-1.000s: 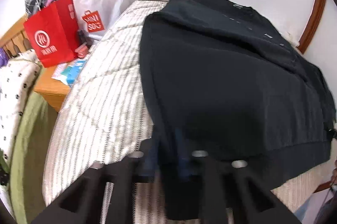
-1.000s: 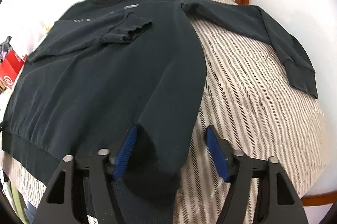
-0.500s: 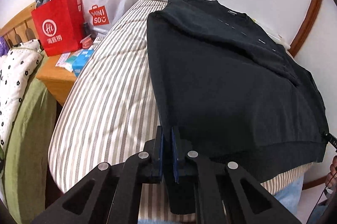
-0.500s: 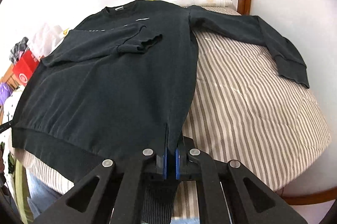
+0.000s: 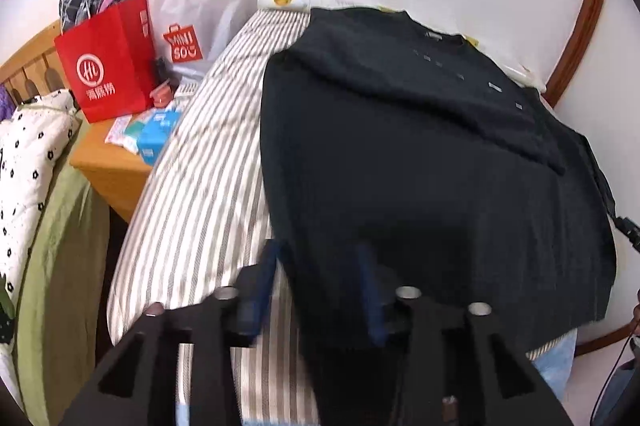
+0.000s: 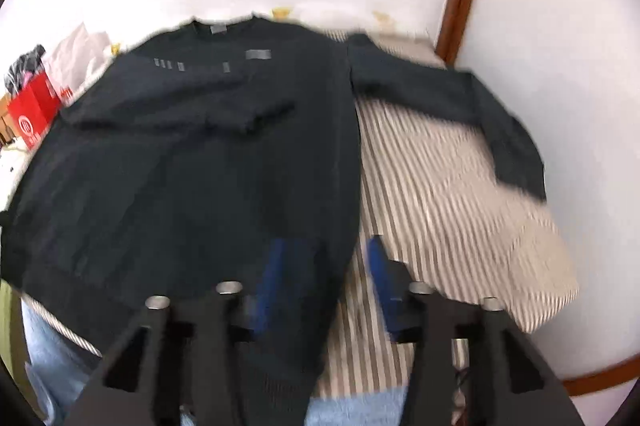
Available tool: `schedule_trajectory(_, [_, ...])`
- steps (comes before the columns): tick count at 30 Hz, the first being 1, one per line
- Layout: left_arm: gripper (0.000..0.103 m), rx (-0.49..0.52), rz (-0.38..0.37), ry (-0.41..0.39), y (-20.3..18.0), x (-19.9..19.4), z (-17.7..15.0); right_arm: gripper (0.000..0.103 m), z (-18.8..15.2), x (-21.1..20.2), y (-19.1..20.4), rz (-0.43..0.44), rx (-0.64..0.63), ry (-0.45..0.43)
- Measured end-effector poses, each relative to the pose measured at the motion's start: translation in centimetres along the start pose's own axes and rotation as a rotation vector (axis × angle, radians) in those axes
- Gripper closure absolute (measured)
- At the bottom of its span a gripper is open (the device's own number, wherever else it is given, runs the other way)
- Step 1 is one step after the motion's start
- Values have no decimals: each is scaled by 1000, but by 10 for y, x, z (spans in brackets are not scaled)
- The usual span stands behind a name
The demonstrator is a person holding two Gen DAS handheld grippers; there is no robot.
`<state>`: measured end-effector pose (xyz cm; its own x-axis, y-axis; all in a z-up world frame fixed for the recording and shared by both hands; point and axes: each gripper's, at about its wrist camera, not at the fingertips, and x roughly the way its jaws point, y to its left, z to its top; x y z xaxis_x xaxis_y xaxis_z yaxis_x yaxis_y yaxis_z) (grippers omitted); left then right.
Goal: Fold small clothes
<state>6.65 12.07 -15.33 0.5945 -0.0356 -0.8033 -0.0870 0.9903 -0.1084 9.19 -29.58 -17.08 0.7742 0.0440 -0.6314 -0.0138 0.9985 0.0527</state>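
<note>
A black long-sleeved sweatshirt (image 5: 420,161) lies flat on a striped bed (image 5: 208,185), collar at the far end. One sleeve is folded across the chest (image 6: 192,105); the other sleeve (image 6: 480,113) lies spread out to the right. My left gripper (image 5: 316,282) is open, its blue pads either side of the hem's left corner. My right gripper (image 6: 324,278) is open over the hem's right corner, the cloth edge lying between its pads. The sweatshirt also shows in the right wrist view (image 6: 192,185).
A wooden bedside table (image 5: 112,161) left of the bed holds a red paper bag (image 5: 104,65), a white Miniso bag (image 5: 192,21) and small packets. A green blanket and spotted pillow (image 5: 28,153) lie further left. White wall and a brown curved bed frame (image 5: 580,25) stand behind.
Both grippers were shut on the hem corners half a second ago and have now opened, letting the hem go. The views are blurred by motion.
</note>
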Motion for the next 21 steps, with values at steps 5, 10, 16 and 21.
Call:
schedule_trajectory(5, [50,-15,0,-21,-7,9,31,51,48,19,27,52,-50,-21])
schedule_trajectory(10, [50,-1,27,-14,-11,28,59,51,79,74,49,105,-44,40])
schedule_trajectory(16, [50,-2,39,20,-12,59,80,52,85,115,96,71,-206,55])
schedule_trajectory(21, [48,-34,113,71,-5,88,89,61,79,135,125,1,-346,53])
